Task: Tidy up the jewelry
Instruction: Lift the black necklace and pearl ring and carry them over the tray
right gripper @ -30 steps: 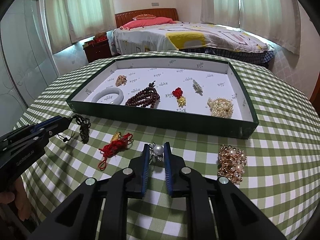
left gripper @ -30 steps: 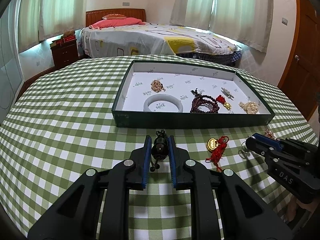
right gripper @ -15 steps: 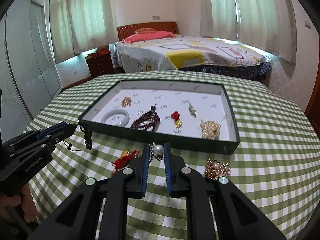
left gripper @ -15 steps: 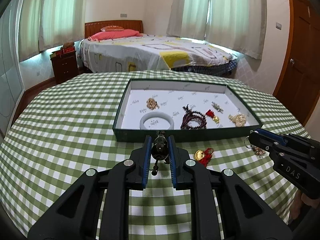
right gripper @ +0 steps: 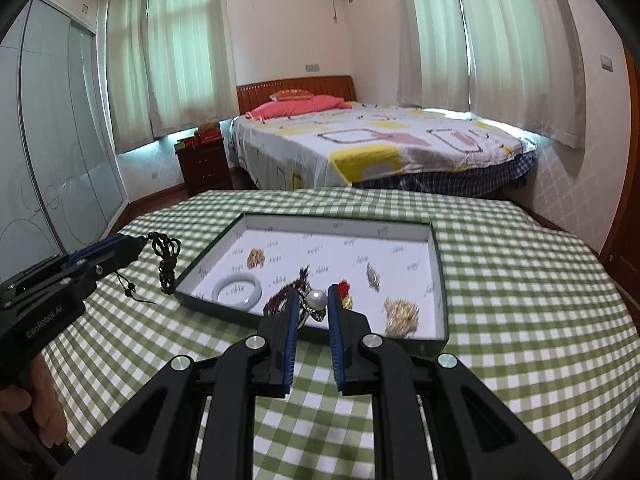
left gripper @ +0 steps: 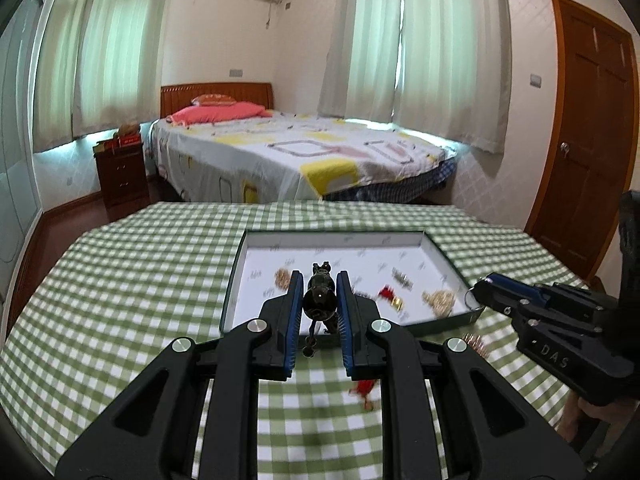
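Left of the green tray (right gripper: 439, 280), in the right wrist view, we see our left tool (right gripper: 138, 245) clamped on a dark beaded bracelet (right gripper: 166, 258), which hangs from its tips above the checked counter (right gripper: 520, 280), near the tray's left wall. From the left wrist view the same tool (left gripper: 319, 304) has its blue pads pressed on a dark round bead of that bracelet (left gripper: 319, 300), with a thin cord dangling below.

Inside the tray, going from its left wall, we find a small gold piece (right gripper: 256, 258), a white bangle (right gripper: 237, 290), a string of dark red beads (right gripper: 280, 300), a red and gold charm (right gripper: 345, 292), a small silver brooch (right gripper: 373, 275) and a heap of pale gold beads (right gripper: 402, 312) near the right wall.

Over the tray's near wall, our right tool (right gripper: 313, 308) is clamped on a pearl ring (right gripper: 317, 301), the pearl sitting between the blue pads. In the left wrist view this tool (left gripper: 478, 292) reaches in at the tray's right corner. On the counter on the near side of the tray, a red tassel charm (left gripper: 362, 390) lies blurred, and a gold cluster (left gripper: 474, 342) shows partly behind the tool.
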The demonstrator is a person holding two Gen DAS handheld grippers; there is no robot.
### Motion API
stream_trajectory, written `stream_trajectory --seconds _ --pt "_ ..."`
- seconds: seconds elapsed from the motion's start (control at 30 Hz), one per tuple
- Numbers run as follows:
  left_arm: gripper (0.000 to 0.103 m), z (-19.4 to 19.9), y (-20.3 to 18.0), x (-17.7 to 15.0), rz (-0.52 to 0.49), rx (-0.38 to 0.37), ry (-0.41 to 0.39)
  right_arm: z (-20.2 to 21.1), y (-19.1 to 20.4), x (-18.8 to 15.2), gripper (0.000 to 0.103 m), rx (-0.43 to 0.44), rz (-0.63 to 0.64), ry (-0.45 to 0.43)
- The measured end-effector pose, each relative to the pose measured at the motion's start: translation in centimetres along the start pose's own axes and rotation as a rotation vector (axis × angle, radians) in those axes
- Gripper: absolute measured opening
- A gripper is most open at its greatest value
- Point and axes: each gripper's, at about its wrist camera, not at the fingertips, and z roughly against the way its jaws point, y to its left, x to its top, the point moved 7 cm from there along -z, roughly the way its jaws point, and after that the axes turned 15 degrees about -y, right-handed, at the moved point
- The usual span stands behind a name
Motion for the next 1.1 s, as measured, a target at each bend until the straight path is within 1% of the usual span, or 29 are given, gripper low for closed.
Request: stream_trajectory --seconds 0.1,0.37,0.5,0.6,0.7,0.77,0.93,1.1 --pt "0.017 -0.8 -0.5 1.3 -0.002 -0.013 -0.021 -0.5 -0.4 1.3 0.015 -0.004 0.006 -0.024" --pt "0.017 -4.5 -1.5 4.5 -0.010 -0.039 -0.075 -2.4 -1.9 4.9 0.015 -0.020 0.027 -0.088" --pt "0.017 -7.1 -2.1 5.2 -0.020 -0.048 -0.081 -4.4 -3.1 6.1 0.015 -0.032 0.041 -0.099" --pt "0.017 -9.4 -2.3 5.3 -0.022 -0.047 -0.076 -6.2 -4.2 6.1 0.015 -0.041 0.042 -0.089" --pt "0.017 -12.1 -2.2 4.5 -0.019 -0.040 -0.047 -7.9 -5.4 5.5 0.015 -0.050 0.034 -0.068" --pt "0.017 -14.1 -2.0 3.4 -0.010 -0.039 -0.006 -9.2 -6.2 4.9 0.015 -0.058 0.029 -0.048" --pt "0.017 -18.5 -1.3 -0.7 0.016 -0.031 0.124 -12.8 -8.4 1.7 0.015 -0.076 0.006 0.046" --pt "0.017 -21.1 -0.4 -4.2 0.022 -0.013 0.232 -15.0 -9.3 -1.2 0.015 -0.078 -0.004 0.135"
